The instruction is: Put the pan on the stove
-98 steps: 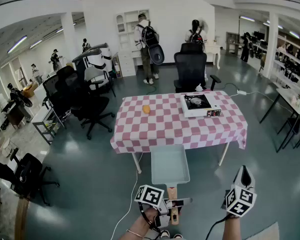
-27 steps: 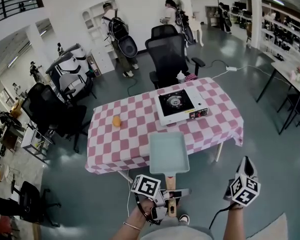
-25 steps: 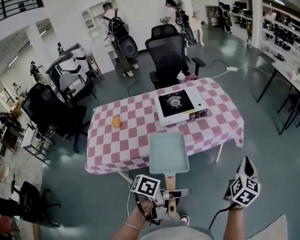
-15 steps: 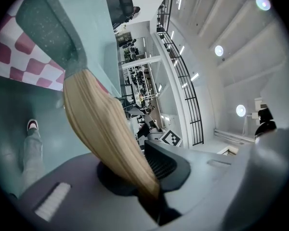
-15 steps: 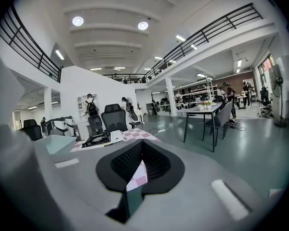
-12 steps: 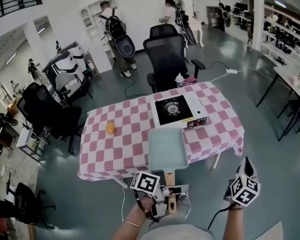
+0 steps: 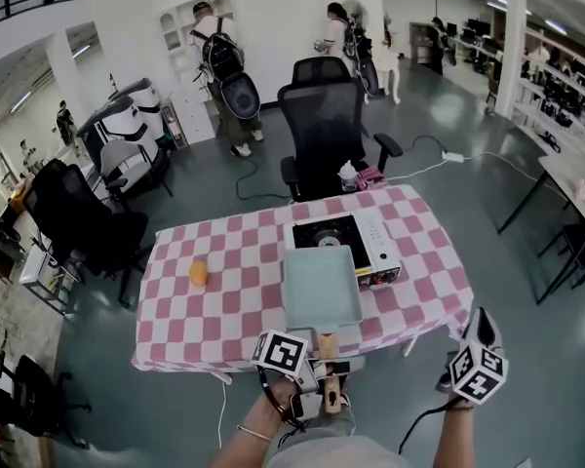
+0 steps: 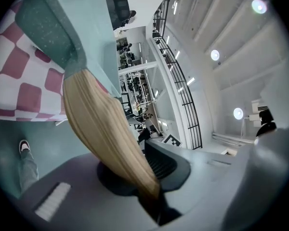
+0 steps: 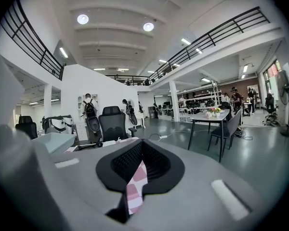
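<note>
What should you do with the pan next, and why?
Probably carry the pan a little farther forward, over the stove, before lowering it. The left claw grips its wooden handle, and the pan only overlaps the stove's near edge.

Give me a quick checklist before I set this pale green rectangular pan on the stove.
1. Left gripper shut on the pale green rectangular pan's wooden handle: ok.
2. Pan centred over the white tabletop stove's black burner: not ok, it covers only the near left corner.
3. Burner clear: ok where visible.
4. Small orange round object out of the path: ok, far left on the checked tablecloth.
5. Right gripper empty: ok.
</note>
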A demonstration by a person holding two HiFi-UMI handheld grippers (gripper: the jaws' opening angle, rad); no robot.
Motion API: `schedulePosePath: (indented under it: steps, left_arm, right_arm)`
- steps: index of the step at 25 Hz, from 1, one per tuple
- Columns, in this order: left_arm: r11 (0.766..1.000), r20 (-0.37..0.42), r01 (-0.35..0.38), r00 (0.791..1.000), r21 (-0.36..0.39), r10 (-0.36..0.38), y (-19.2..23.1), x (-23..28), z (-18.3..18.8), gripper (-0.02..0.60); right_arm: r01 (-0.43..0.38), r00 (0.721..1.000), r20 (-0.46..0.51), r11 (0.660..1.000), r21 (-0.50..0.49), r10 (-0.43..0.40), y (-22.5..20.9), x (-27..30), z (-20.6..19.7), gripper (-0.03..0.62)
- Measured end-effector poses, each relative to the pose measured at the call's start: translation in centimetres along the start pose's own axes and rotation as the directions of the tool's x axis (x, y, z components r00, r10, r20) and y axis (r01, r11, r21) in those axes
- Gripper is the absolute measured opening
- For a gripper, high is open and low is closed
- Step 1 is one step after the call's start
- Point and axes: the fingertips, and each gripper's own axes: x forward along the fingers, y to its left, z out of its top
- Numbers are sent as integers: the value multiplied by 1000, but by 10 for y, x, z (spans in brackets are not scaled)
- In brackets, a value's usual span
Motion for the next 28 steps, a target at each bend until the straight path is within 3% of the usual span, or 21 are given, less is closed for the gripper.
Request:
schedulePosePath:
  steps: [11, 20, 28]
  left_arm:
    - [1000, 53, 8, 999, 11, -8, 16, 11, 96, 35]
    - [1000, 120, -2, 993, -1, 2, 27, 6, 143, 37]
    - [1000, 214, -23, 977, 17, 19, 29, 9, 169, 40]
  right_arm:
    - [-32, 999, 0, 999, -35, 32, 20, 95, 33, 9]
    - [-54, 998, -42, 997, -55, 51, 32, 148, 31, 9]
    - [-184, 980, -93, 979, -88, 176, 64, 213, 33, 9]
